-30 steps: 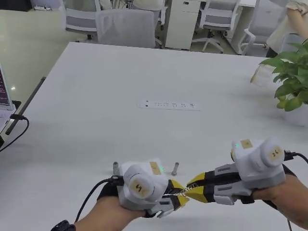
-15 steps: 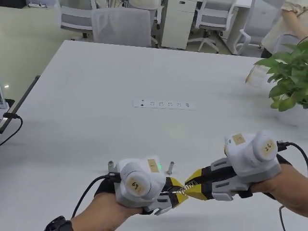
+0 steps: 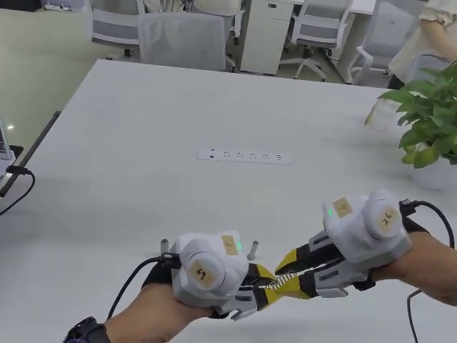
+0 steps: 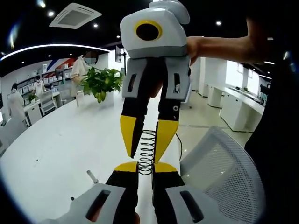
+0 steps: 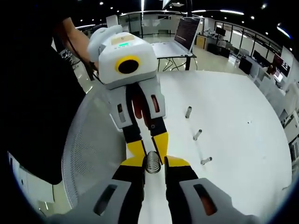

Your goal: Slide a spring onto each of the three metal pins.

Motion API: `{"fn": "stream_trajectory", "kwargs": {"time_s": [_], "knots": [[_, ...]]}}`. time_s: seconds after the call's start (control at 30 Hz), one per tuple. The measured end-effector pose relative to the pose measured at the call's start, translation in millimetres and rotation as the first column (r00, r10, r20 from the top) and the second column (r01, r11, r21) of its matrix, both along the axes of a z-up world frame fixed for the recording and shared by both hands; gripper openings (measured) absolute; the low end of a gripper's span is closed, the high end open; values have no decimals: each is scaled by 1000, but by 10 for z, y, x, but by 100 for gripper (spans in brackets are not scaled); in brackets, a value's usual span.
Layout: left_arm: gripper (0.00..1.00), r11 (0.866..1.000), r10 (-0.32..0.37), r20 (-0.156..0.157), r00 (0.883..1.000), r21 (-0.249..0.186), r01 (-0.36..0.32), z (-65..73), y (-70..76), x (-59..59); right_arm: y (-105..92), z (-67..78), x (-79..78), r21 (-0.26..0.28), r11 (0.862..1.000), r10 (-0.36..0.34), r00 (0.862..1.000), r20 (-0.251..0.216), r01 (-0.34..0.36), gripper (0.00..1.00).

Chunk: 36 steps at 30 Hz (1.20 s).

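Note:
A small metal spring [image 3: 277,281] hangs between my two grippers, low over the white table [image 3: 214,107]. My left gripper [image 3: 263,289] is shut on one end and my right gripper [image 3: 289,275] on the other, tip to tip. In the left gripper view the spring [image 4: 147,140] runs from my own jaws up between the right gripper's yellow fingers [image 4: 128,133]. In the right gripper view I see the spring [image 5: 153,162] end-on. Three metal pins [image 5: 188,112] [image 5: 197,134] [image 5: 205,161] stand on the table; two pins [image 3: 165,246] [image 3: 252,249] flank the left gripper.
A white power strip [image 3: 243,155] lies mid-table. A potted plant [image 3: 428,128] stands at the right edge, and cables [image 3: 18,189] trail off the left edge. Office chairs [image 3: 186,39] stand beyond the far edge. A person [image 3: 435,28] is at the back right.
My right gripper has edged a little to the left, towards the left one. Both stay on the spring and the pins have not moved.

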<state>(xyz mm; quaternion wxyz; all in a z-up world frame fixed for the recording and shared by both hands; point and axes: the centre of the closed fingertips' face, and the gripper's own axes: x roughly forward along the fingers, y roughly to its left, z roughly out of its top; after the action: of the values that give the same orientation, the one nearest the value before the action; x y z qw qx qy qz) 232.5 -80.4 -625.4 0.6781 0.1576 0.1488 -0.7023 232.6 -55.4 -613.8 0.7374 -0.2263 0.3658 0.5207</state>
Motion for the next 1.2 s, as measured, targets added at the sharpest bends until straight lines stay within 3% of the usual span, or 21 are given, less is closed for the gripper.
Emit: {"fn": "stream_trajectory", "kwargs": {"time_s": [0.43,0.7,1.1,1.2], "knots": [[2,1000,-8,-21,1000,-10,8,62,-12,28,-15,59,26,-33,998,62,998,13,-61,14],[2,1000,-11,-27,1000,-21,11,73,-33,37,-44,40,12,-106,985,136,991,11,-134,12],[2,999,-9,-33,999,-38,8,94,-59,50,-5,104,13,-108,982,161,987,24,-158,9],[2,999,-17,-32,999,-43,15,93,-66,27,-4,99,-26,-128,974,190,982,20,-186,9]]}}
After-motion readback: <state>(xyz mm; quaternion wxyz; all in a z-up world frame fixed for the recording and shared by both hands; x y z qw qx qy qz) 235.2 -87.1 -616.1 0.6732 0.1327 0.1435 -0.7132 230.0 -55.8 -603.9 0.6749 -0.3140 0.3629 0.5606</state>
